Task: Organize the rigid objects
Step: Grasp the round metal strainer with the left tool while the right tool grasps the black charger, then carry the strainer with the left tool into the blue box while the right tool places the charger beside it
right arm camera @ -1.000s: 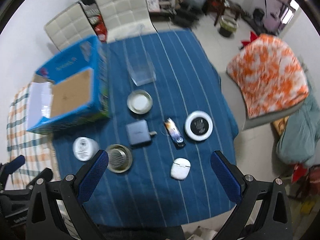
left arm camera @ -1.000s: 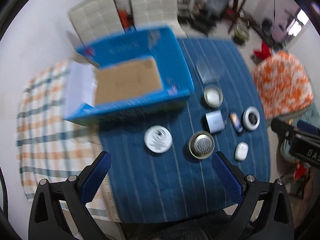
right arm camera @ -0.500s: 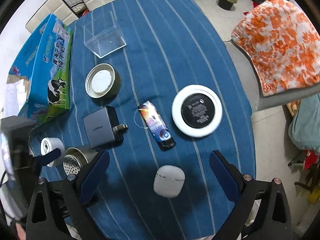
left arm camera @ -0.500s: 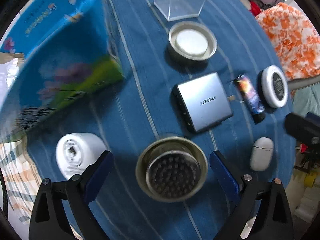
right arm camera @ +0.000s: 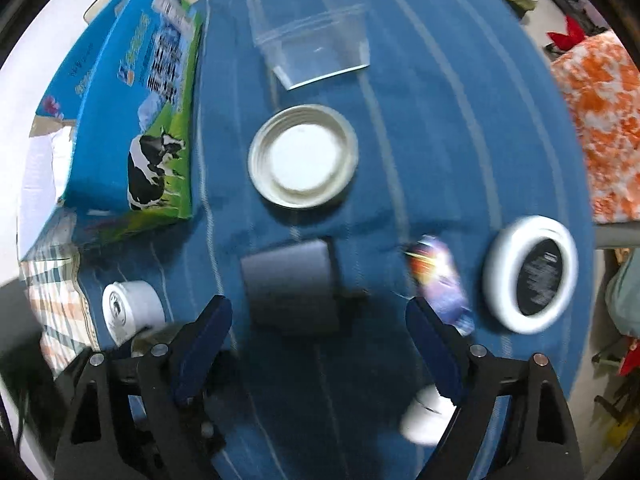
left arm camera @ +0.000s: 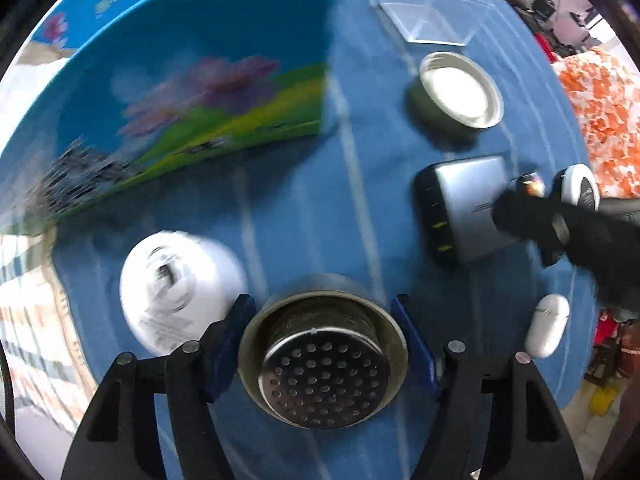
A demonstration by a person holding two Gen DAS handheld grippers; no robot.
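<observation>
A perforated metal strainer cup (left arm camera: 324,364) stands on the blue striped tablecloth (left arm camera: 304,208), and my left gripper (left arm camera: 322,332) points straight down over it. Its jaws are closing, and the blue pads sit against the rim on both sides. In the right wrist view my right gripper (right arm camera: 320,320) hangs above a grey charger block (right arm camera: 288,280). Those jaws are closing too, with the charger between them and a gap at each pad. The charger (left arm camera: 464,208) also shows in the left wrist view, partly hidden behind the black right tool.
A white jar (left arm camera: 180,276) lies left of the strainer. Beyond are a metal lid (right arm camera: 302,156), a clear plastic box (right arm camera: 316,48) and a blue milk carton box (right arm camera: 132,120). To the right lie a colourful small tube (right arm camera: 440,280), a white round disc (right arm camera: 528,276) and a white earbud case (left arm camera: 546,326).
Both grippers have dropped close to the table. The left jaws have drawn in around the strainer's rim. The right gripper shifted left, from over the earbud case to over the charger.
</observation>
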